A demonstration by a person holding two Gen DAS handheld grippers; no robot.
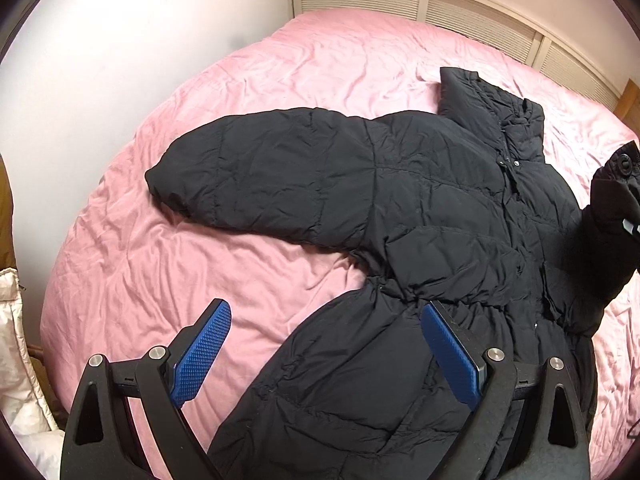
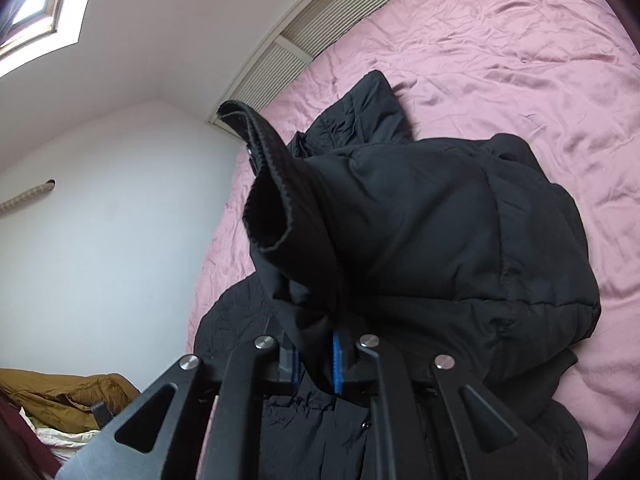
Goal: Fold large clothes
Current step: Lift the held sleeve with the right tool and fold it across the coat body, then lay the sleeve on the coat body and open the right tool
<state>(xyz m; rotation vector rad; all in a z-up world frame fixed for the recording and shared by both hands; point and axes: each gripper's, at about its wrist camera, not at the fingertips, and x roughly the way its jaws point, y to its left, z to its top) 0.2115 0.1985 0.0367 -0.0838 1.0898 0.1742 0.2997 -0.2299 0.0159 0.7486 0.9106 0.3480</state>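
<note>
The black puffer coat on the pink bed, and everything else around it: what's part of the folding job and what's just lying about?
Part of the job:
- black puffer coat
- its sleeve, pinched in the right gripper
- left gripper, fingers open
- pink bed

Just lying about:
- white padded garment
- mustard-brown fabric

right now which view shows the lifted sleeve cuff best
The right wrist view: the sleeve cuff fills the centre, its open end clear, the right gripper shut on the sleeve below it. The left wrist view shows only a dark raised sliver at its right edge.
</note>
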